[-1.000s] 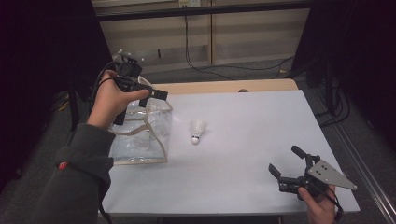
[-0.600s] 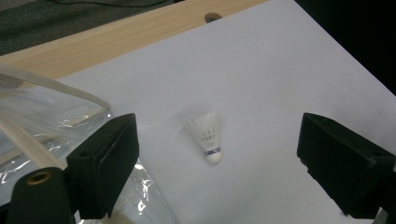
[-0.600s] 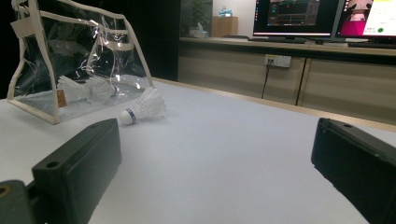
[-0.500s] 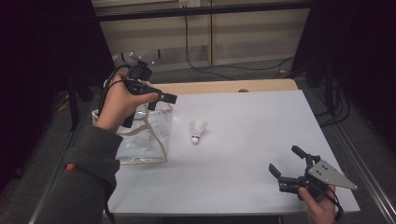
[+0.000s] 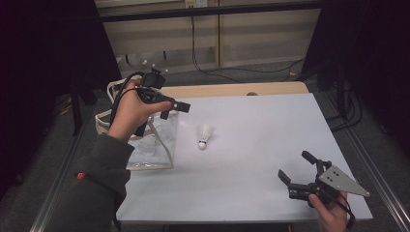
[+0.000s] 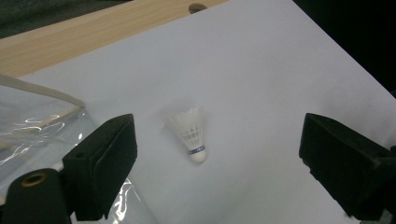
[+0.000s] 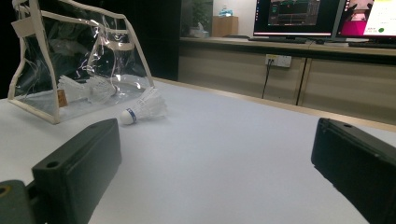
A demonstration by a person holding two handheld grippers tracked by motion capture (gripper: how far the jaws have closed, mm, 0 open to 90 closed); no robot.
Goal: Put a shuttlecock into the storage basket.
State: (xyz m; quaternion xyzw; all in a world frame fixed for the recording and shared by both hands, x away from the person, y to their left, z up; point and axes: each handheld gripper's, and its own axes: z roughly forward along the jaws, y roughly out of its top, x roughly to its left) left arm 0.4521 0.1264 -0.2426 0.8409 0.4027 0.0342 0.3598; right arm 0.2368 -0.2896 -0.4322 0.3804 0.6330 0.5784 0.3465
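A white shuttlecock lies on its side on the white table top, just right of a clear plastic bag with cream trim. In the right gripper view the bag stands upright with more shuttlecocks inside it, and the loose shuttlecock rests beside it. My left gripper hovers above the bag's top, open and empty, and looks down on the shuttlecock. My right gripper rests open and empty near the table's front right corner.
A bare wooden strip runs along the table's far edge. Cables trail on the floor beyond. Monitors stand on a counter far off in the right gripper view. Metal rails border the table.
My left hand has moved right and a little down, from over the bag's far left corner toward the shuttlecock. The right gripper has stayed still.
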